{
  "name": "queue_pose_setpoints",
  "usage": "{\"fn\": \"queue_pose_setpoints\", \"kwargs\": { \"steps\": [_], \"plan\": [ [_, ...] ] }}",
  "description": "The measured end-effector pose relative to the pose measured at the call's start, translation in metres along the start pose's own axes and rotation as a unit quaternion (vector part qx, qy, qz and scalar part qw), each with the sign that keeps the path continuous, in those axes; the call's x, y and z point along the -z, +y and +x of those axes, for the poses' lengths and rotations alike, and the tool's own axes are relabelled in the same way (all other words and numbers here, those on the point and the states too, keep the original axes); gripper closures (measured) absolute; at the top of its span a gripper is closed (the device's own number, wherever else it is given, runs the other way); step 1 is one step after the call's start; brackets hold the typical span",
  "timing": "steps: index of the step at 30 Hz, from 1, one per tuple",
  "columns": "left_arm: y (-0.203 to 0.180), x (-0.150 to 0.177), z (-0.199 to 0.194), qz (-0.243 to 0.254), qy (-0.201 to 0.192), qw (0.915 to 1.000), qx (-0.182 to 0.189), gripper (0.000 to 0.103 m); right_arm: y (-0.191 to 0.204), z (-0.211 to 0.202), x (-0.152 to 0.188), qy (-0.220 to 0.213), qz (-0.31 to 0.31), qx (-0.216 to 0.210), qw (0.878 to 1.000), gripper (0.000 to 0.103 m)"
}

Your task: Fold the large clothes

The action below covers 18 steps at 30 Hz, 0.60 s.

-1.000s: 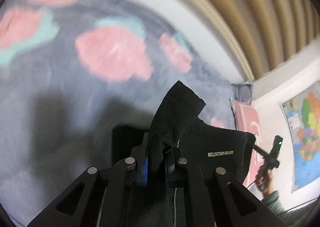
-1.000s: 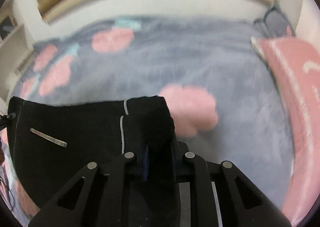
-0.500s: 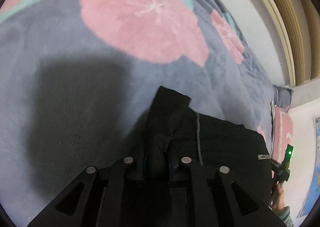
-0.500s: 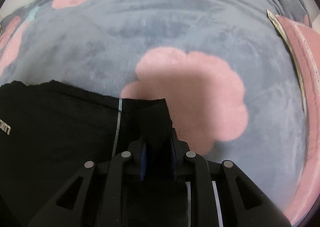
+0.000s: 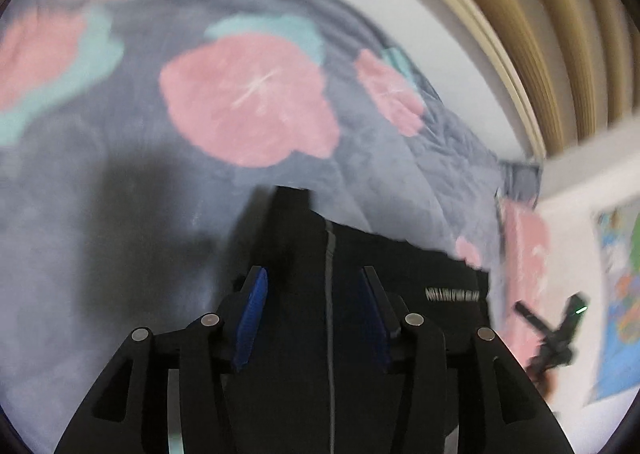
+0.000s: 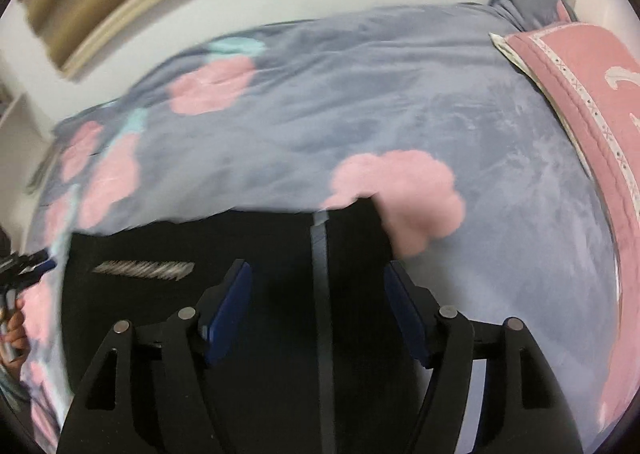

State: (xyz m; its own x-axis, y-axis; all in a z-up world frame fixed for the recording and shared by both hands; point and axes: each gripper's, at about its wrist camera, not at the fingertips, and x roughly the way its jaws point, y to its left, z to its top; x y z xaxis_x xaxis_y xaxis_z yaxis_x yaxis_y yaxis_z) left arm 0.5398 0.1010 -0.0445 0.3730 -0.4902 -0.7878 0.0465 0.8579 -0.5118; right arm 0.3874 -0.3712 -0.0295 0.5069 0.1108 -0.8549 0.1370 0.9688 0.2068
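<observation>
Black garment [image 6: 248,250] flat on floral blanket [image 6: 360,106]; pink pillow [image 6: 592,66] beside.

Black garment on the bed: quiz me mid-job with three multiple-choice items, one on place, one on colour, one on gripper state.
1. Where does the black garment lie?
A on the grey floral blanket
B on a wooden chair
C on the pink pillow

2. What colour is the stripe down the garment?
A red
B grey
C yellow

3. How are the left gripper and right gripper?
A both clamped
B one clamped
C both open

Answers: 1 A, blanket surrounds its edges; 2 B, pale grey line; 3 C, blue pads stand apart over cloth.
</observation>
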Motion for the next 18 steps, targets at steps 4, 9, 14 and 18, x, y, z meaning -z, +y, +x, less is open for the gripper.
{"fn": "queue_pose_setpoints", "kwargs": {
  "steps": [4, 9, 14, 18],
  "plan": [
    [-0.072, 0.048, -0.018, 0.077, -0.005, 0.997, 0.007, 0.052, 0.046, -0.004, 0.037, 0.036, -0.034, -0.012, 0.999, 0.031],
    [-0.145, 0.121, 0.021, 0.144, 0.037, 0.9886, 0.025, 0.052, 0.089, 0.005, 0.079, 0.058, -0.058, -0.021, 0.996, 0.031],
    [-0.143, 0.168, 0.086, 0.146, 0.07, 0.9853, -0.054, 0.052, 0.1, 0.053, 0.115, 0.107, -0.075, 0.0, 0.991, 0.03],
    [-0.126, 0.17, 0.109, 0.124, 0.07, 0.988, -0.059, 0.053, 0.1, 0.077, 0.126, 0.115, -0.089, 0.011, 0.989, 0.025]
  ]
}}
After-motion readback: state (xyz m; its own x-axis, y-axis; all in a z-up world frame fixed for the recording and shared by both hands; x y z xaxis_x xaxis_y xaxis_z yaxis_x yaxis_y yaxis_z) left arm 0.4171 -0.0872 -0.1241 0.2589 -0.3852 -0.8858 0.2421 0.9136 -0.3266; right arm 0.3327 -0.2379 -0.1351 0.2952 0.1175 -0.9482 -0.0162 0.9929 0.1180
